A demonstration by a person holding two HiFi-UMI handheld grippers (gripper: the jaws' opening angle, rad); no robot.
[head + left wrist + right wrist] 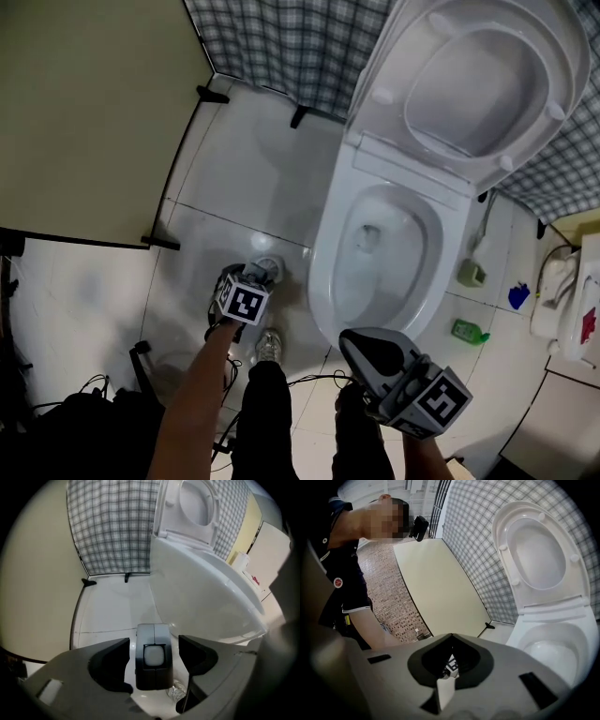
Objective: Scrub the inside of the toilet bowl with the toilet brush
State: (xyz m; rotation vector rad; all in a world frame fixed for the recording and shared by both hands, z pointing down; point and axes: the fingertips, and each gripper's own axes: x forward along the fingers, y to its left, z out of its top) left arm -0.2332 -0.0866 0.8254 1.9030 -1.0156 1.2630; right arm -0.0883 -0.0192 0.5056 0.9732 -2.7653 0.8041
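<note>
Right gripper (349,339) is nearest me, low right in the head view by the front of the toilet bowl (323,281), and I read its jaws as together. Left gripper (153,644) points steeply down at the tiled floor (225,234) just left of the bowl, jaws wide apart, with the dark grey toilet brush handle (153,667) upright between them and the pads clear of it on both sides. Toilet seat (478,84) is up.

White tiled floor (239,178), grey checked wall (272,42), plain cream stall partition (89,112)
</note>
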